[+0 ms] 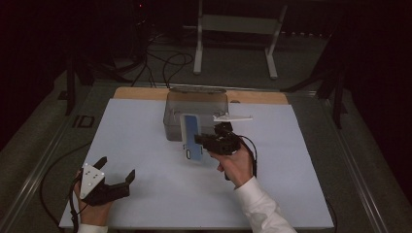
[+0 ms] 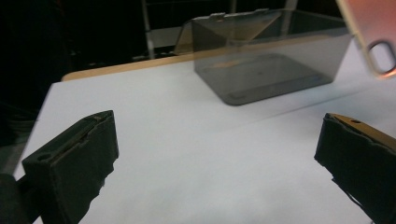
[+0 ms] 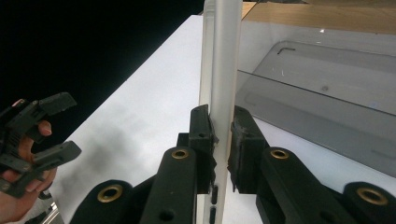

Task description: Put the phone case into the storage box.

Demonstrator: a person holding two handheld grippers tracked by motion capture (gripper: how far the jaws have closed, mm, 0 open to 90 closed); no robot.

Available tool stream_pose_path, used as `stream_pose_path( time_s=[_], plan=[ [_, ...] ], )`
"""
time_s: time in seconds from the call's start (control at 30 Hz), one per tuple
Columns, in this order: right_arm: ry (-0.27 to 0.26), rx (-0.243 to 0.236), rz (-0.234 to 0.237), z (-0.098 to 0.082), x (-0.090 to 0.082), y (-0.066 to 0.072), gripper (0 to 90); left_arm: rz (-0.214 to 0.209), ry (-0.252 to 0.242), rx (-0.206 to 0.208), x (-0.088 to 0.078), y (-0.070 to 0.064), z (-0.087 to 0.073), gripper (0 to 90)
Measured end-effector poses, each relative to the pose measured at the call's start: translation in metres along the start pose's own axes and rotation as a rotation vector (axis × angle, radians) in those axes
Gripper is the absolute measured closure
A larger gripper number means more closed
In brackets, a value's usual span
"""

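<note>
Two tongs are seen at the bench (image 1: 145, 194), which is covered with a white sheet. The right tongs (image 3: 223, 140) are closed on a phone case (image 1: 191, 137), a thin flat piece with a pale translucent edge and a blue face. The case is held upright, with its long axis nearly vertical, and it is gripped at its lower part across the thin side. Just behind it, away from the person, a grey translucent box (image 1: 195, 114) of smooth hard plastic is standing on the sheet; its lid appears to be open and leaning back, though the dim light makes this uncertain. The opening of the box is therefore reached from the case by a short move forward and a little to the left, and the right hand (image 1: 235, 165) is clearly the nearer one. The left tongs (image 1: 116, 174) are held wide, with nothing between the jaws, low near the front left corner of the sheet, well apart from the box. The jaw pads are black and look a little worn at their edges.
</note>
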State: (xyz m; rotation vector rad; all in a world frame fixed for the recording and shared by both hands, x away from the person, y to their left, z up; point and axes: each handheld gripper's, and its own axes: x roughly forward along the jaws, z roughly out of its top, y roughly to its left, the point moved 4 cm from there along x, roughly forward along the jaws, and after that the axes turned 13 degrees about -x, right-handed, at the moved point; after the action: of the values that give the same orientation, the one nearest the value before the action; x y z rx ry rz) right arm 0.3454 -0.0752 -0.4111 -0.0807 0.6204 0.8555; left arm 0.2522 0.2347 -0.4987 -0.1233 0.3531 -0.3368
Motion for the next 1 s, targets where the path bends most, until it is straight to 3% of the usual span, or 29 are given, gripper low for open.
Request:
stream_pose_path(
  time_s=[0.13,0.57,0.73,1.0],
  plan=[
    [0.003,0.001,-0.005,0.004,-0.002,-0.002,81.5,0.013,0.006,0.029,-0.001,0.001,-0.003,0.2],
    [0.042,0.027,-0.015,0.021,-0.01,-0.014,81.4,0.055,-0.031,0.022,-0.005,0.004,-0.003,0.2],
    [0.061,0.056,-0.019,0.027,-0.01,-0.024,81.4,0.06,-0.046,0.018,-0.006,0.004,-0.002,0.2],
    [0.088,0.065,-0.038,0.034,-0.01,-0.033,81.3,0.061,-0.046,0.021,-0.007,0.003,-0.002,0.2]
  ],
)
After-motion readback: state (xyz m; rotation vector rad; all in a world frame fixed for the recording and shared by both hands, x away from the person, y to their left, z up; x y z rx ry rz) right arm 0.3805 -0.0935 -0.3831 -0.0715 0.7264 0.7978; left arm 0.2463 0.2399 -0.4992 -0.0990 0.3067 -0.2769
